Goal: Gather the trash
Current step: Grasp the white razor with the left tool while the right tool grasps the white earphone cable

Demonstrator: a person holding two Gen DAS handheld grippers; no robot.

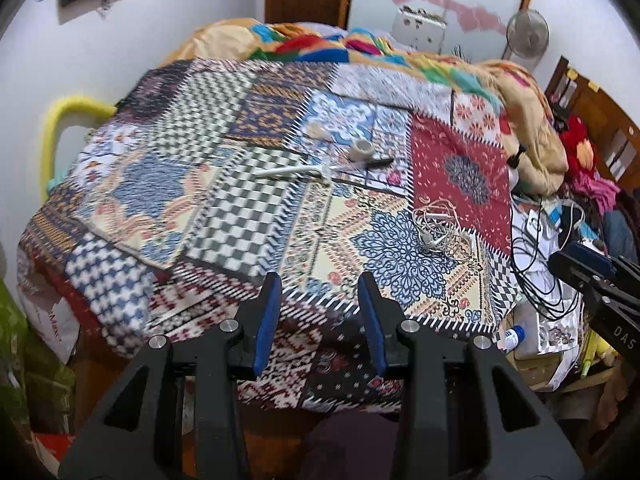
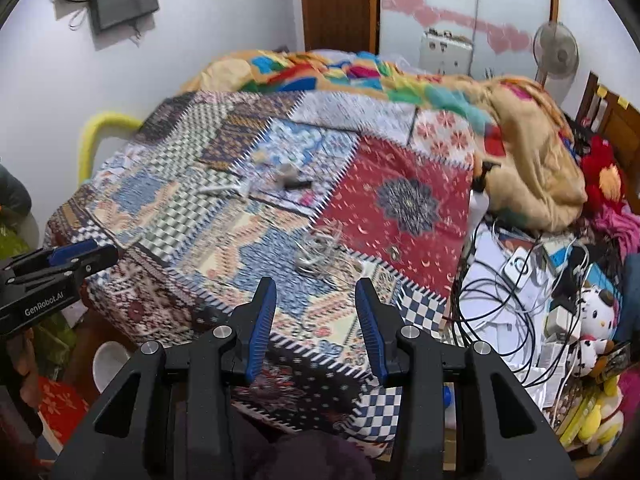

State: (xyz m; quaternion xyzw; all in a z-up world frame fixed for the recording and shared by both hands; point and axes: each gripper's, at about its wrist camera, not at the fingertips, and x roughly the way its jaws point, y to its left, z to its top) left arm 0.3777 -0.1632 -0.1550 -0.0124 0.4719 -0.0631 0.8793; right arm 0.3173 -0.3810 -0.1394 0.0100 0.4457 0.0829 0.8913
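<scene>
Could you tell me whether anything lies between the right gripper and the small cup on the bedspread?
Yes: the tangled white earphones lie on the bedspread between the empty right gripper and the small cup. Otherwise only flat cloth shows. No trash container is visible.

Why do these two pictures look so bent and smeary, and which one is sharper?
Both views are fisheye, so the walls bow and the corners go black. The left wrist view is sharper: the tangled earphones and the small tape roll read clearly. The right wrist view is more motion-smeared: the patchwork cover streaks. Lighting is soft and even, without glare.
</scene>
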